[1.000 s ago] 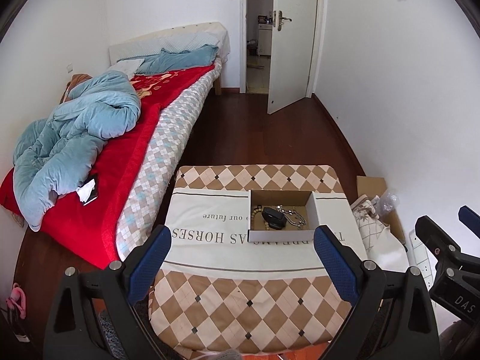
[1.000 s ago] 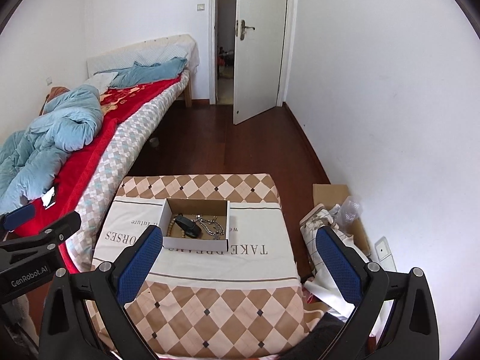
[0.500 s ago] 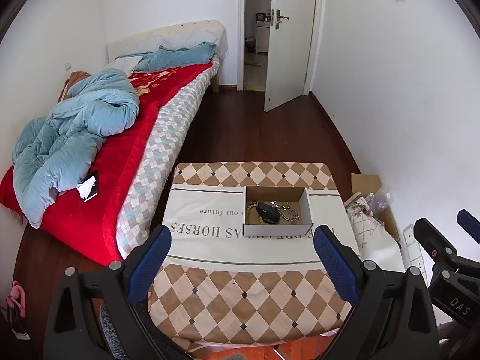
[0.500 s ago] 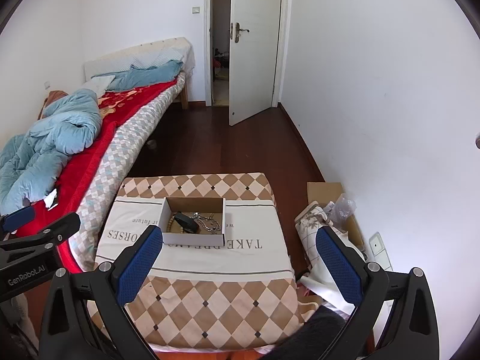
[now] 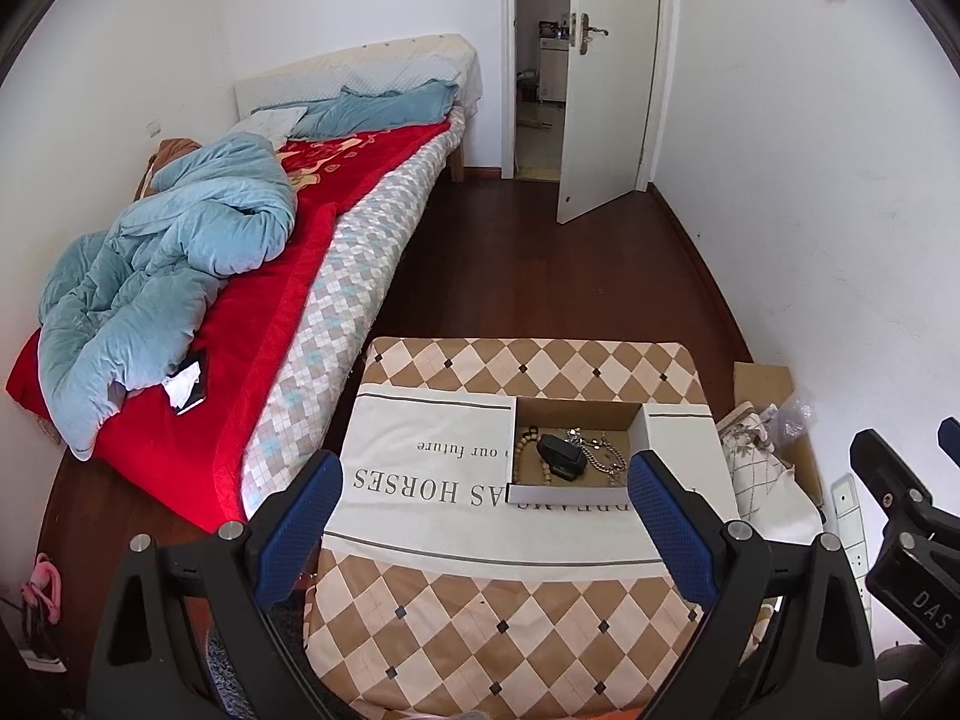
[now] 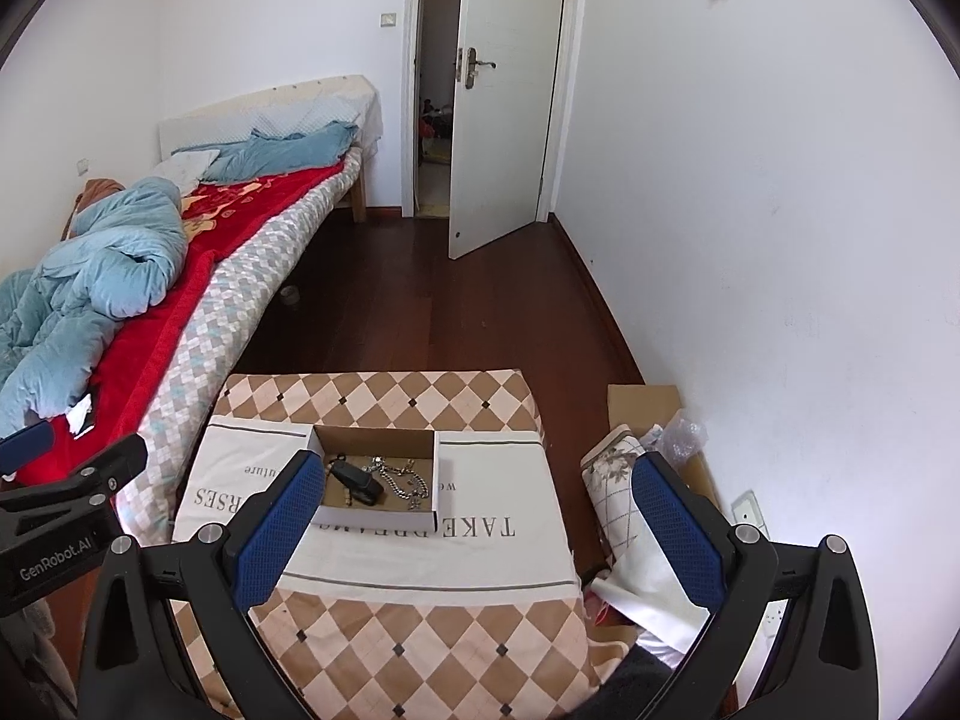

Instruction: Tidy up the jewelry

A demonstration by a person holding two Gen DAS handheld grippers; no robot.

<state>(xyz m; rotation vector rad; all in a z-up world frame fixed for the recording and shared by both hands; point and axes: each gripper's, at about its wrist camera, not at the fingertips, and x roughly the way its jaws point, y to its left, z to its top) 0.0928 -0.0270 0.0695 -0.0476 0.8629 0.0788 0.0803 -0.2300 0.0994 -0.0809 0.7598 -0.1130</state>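
Both tools, left and right, are spread above the checked-cloth table; a red-blanketed bed stands alongside.

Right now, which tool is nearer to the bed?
Left. The left tool is on the side of the bed. The right tool is farther from it, and its own view shows the left tool between it and the bed.

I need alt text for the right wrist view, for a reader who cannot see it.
An open cardboard box holding a silver chain, wooden beads and a black item sits on a table with a checkered cloth. The open right gripper hovers above, holding nothing. A bed stands left; a door is ajar behind.
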